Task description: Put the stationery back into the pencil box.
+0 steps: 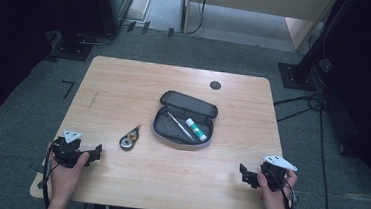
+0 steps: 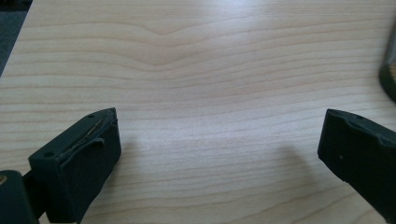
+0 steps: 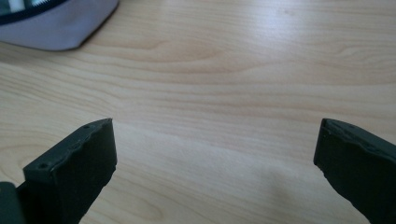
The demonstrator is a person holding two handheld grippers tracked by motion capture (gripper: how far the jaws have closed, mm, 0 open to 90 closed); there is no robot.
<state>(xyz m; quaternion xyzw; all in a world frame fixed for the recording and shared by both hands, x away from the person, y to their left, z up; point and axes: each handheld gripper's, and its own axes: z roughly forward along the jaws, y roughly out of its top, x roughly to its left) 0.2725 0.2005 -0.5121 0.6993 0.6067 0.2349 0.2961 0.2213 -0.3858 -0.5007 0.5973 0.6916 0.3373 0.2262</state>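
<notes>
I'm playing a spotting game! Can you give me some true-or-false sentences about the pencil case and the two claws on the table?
1. The pencil case lies open in the middle of the table. True.
2. The glue stick lies on the bare wood beside the case. False: it lies inside the open case, next to a thin pen.
3. The left claw is open and holds nothing. True: its jaws stand wide apart over bare wood.
4. The right claw is clamped on the correction tape. False: it is open and empty, and the tape lies apart on the table, left of the case.
5. Both claws are near the front edge of the table. True.
</notes>
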